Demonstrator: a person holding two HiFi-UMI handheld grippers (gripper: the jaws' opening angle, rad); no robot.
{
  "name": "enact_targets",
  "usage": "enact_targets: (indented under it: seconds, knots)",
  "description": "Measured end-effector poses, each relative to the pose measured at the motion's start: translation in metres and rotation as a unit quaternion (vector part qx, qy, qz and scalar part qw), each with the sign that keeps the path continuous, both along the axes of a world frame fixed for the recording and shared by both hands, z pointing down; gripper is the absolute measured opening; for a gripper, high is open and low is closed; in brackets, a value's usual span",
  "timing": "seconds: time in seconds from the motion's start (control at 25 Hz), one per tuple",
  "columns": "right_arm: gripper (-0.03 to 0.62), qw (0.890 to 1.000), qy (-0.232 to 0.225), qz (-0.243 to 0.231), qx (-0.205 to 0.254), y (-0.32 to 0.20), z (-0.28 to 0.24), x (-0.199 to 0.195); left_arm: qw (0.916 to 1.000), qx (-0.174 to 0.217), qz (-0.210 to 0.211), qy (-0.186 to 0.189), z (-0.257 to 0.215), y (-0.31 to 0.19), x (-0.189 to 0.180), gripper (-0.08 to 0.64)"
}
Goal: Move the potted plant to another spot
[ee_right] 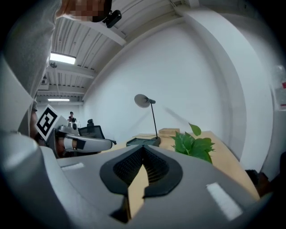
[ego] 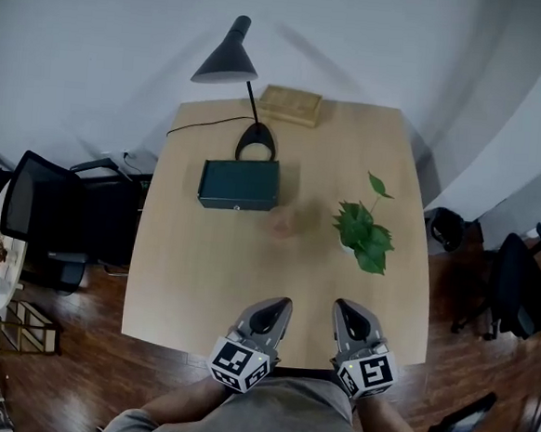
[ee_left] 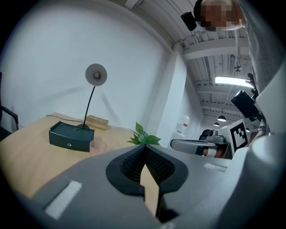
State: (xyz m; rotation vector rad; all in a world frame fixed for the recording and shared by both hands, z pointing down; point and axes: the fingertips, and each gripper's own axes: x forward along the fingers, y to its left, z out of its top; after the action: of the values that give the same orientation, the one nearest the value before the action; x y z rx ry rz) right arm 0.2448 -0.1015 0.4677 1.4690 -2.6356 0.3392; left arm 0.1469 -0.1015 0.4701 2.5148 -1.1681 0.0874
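The potted plant (ego: 364,235) stands on the right half of the pale wooden bench (ego: 200,284), well apart from both tongs. Its glossy green, pointed leaves spread in a loose clump, and one leaf rises above the rest on a thin stalk. The pot is mostly hidden under the foliage.

The left tongs (ego: 278,304) and the right tongs (ego: 342,306) sit side by side over the bench's near edge, pointing towards the far end. Each has a smooth grey plastic shell that tapers to a blunt tip. In the gripper views both pairs are pressed together with nothing between them. The black ribbed pads (ee_left: 132,164) meet at the tip and leave only a narrow wedge, through which the bench shows.

At the far end, a desk lamp (ego: 229,58) with a dark conical shade rises on a thin black stem from a rounded base, and its cord trails off to the left. Behind the base lies a flat, light wooden block (ego: 289,105). In front of it sits a dark green box (ego: 239,183), rectangular with a matte surface. Between the box and the plant is what seems to be a small pinkish cup (ego: 282,223), though it is blurred in the head view. A black mesh-backed office chair (ego: 47,211) stands at the bench's left side on a dark wooden plank floor (ego: 82,354).
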Motion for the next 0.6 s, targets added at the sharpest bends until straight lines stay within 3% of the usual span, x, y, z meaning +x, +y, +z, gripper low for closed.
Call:
enact_targets:
  seconds: [0.32, 0.48, 0.6]
  knots:
    - [0.000, 0.994, 0.095, -0.007, -0.043, -0.051, 0.098, 0.031, 0.9986, -0.044, 0.010, -0.029, 0.045, -0.033, 0.037, -0.006]
    - [0.000, 0.991, 0.120, 0.002, -0.064, -0.068, 0.132, 0.034, 0.9973, -0.063, 0.006, -0.038, 0.060, -0.040, 0.044, -0.006]
    - [0.040, 0.988, 0.133, 0.020, -0.076, -0.082, 0.149, 0.037, 0.9966, -0.071, 0.000, -0.042, 0.067, -0.046, 0.041, -0.006]
